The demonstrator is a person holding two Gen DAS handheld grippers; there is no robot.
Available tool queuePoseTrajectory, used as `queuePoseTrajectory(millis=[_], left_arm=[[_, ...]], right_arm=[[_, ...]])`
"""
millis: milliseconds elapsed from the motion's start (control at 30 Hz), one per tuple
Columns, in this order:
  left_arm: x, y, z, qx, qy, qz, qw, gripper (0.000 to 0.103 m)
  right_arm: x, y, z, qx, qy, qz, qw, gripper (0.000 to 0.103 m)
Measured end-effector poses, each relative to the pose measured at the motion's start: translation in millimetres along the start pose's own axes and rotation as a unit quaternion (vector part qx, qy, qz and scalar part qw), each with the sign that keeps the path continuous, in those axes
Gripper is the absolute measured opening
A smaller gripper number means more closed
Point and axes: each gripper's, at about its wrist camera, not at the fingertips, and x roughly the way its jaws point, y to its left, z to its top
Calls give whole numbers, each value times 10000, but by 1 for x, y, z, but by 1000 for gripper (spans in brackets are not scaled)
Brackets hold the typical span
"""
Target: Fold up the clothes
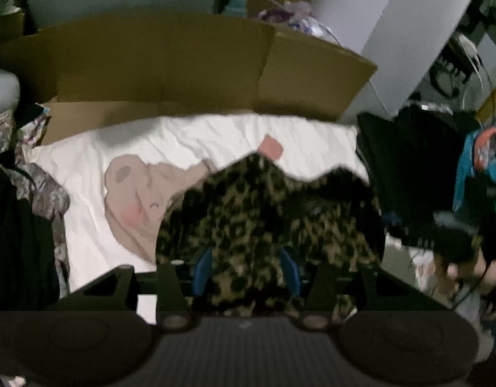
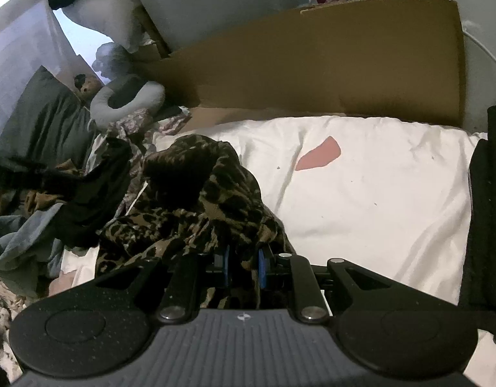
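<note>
- Left gripper (image 1: 248, 267): occupies the lower centre of the left wrist view. Its two blue pads (image 1: 203, 269) stand wide apart, with the leopard-print garment (image 1: 267, 219) bunched between and over them. Whether the pads actually clamp the cloth cannot be determined; the view is blurred.
- Right gripper (image 2: 243, 269): occupies the lower centre of the right wrist view. Its blue pads (image 2: 262, 267) sit close together with a fold of the leopard-print garment (image 2: 196, 206) pinched between them.
- Leopard-print garment, left wrist view: fills the centre of the frame, covering the lower right part of the cartoon print.
- Leopard-print garment, right wrist view: a crumpled heap running from centre left down to the pads, resting on the left part of the white sheet (image 2: 376, 193).
- White sheet (image 1: 86, 167): wrinkled, spread across the middle of both views, carrying a pinkish-brown cartoon print (image 1: 135, 200).
- Cardboard panel (image 2: 328, 64): stands along the far edge of the sheet, across the upper half of both views.
- Mixed clothes pile (image 2: 38, 219): left edge of the right wrist view, just beside the leopard garment.
- Dark clothing (image 1: 409, 167): right side of the left wrist view.
- A person's hand (image 1: 454, 271): lower right of the left wrist view, blurred, gripping a dark device.
</note>
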Motion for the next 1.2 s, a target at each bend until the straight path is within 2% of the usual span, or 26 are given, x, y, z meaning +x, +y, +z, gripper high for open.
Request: queuePoseTrajectory(millis=[200, 400, 500, 667, 1000, 1033, 1100, 1133, 1167, 1200], left_arm=[[8, -1, -21, 235, 126, -51, 9996, 49], [30, -7, -23, 1008, 384, 98, 9941, 49], [37, -11, -25, 1593, 478, 395, 9853, 49], [49, -15, -32, 2475, 751, 742, 9631, 50], [82, -25, -38, 3227, 949, 809, 9382, 56], [86, -25, -38, 3250, 971, 829, 9371, 54], [90, -24, -36, 3190, 1010, 789, 9391, 35], [90, -23, -34, 3122, 1022, 750, 9415, 12], [88, -21, -31, 3033, 994, 710, 9450, 6], [86, -19, -28, 2938, 949, 670, 9488, 5]], right_arm=[[4, -6, -4, 62, 83, -69, 9999, 17], [7, -11, -10, 109, 153, -138, 9997, 17], [8, -12, -12, 106, 178, -150, 9997, 17], [9, -13, -14, 87, 190, -158, 9997, 17], [11, -15, -15, 217, 165, -187, 9995, 17], [11, -15, -14, 234, 140, -206, 9994, 17], [10, -14, -13, 193, 53, -298, 9994, 16], [9, -14, -12, 164, 17, -320, 9994, 15], [9, -13, -11, 154, -7, -315, 9994, 15], [9, -14, -10, 161, -23, -307, 9994, 15]])
